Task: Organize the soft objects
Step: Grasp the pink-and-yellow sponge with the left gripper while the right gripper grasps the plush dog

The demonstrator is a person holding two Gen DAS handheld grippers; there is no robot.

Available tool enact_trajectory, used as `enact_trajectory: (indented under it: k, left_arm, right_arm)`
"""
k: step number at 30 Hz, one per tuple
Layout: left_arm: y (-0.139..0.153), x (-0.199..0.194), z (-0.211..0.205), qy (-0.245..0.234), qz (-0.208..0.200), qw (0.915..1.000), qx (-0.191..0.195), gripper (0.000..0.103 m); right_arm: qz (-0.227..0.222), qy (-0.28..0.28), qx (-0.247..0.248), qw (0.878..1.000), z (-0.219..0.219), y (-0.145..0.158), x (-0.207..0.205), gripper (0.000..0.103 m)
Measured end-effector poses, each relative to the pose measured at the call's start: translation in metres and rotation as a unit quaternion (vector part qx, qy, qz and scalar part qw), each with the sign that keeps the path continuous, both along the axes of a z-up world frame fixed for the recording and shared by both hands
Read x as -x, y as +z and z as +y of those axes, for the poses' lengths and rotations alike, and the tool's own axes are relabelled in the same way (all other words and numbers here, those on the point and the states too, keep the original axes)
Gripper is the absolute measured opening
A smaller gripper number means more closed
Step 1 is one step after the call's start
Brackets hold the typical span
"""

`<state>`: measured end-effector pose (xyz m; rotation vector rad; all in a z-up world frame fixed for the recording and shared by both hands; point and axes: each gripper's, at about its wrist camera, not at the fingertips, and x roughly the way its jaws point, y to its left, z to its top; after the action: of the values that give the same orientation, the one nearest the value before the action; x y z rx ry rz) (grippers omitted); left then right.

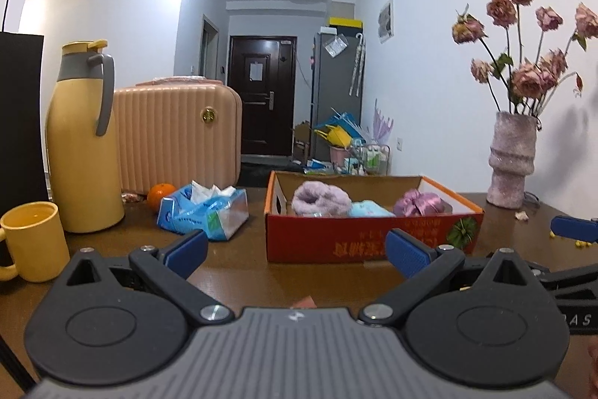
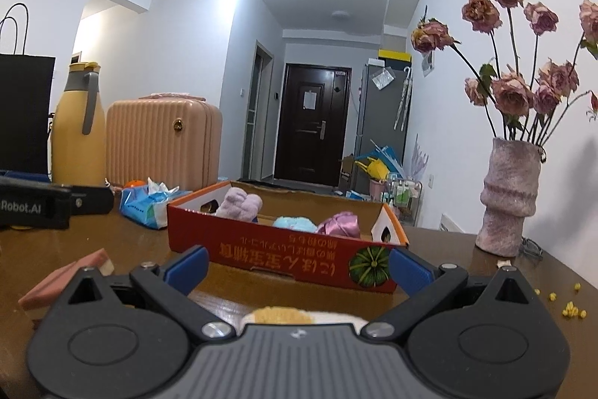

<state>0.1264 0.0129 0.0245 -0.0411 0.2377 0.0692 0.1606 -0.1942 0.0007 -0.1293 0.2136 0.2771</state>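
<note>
A red cardboard box (image 1: 358,242) (image 2: 284,249) sits on the brown table and holds three soft things: a fluffy lilac one (image 1: 321,199) (image 2: 239,202), a light blue one (image 1: 370,210) (image 2: 293,223) and a shiny purple one (image 1: 422,202) (image 2: 340,223). My left gripper (image 1: 297,251) hovers open just in front of the box, nothing between its blue pads. My right gripper (image 2: 297,268) is also open before the box. A yellow-and-white soft object (image 2: 295,316) lies low just under it, mostly hidden. A pink flat item (image 2: 63,281) lies at its left.
A yellow thermos (image 1: 84,141), yellow mug (image 1: 35,242), orange (image 1: 160,195), blue tissue pack (image 1: 203,212) and pink ribbed case (image 1: 177,133) stand at left. A pink vase of dried roses (image 1: 512,159) (image 2: 510,197) is at right. Yellow crumbs (image 2: 572,311) dot the table.
</note>
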Motion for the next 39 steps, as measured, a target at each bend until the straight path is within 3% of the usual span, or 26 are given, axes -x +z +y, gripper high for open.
enact_trajectory:
  k: [25, 32, 39]
  left_arm:
    - [-0.019, 0.021, -0.013, -0.020, 0.057, 0.9981, -0.012, 0.103]
    - [-0.022, 0.015, -0.004, -0.030, 0.080, 0.9963, 0.008, 0.103]
    - [-0.032, 0.000, 0.005, -0.037, 0.114, 0.9928, 0.002, 0.103]
  right_arm:
    - [0.059, -0.017, -0.009, 0.998, -0.012, -0.015, 0.031, 0.103]
    - [0.066, -0.017, -0.007, 0.998, -0.011, -0.017, 0.030, 0.103]
    - [0.072, -0.016, -0.005, 0.997, -0.010, -0.019, 0.029, 0.103]
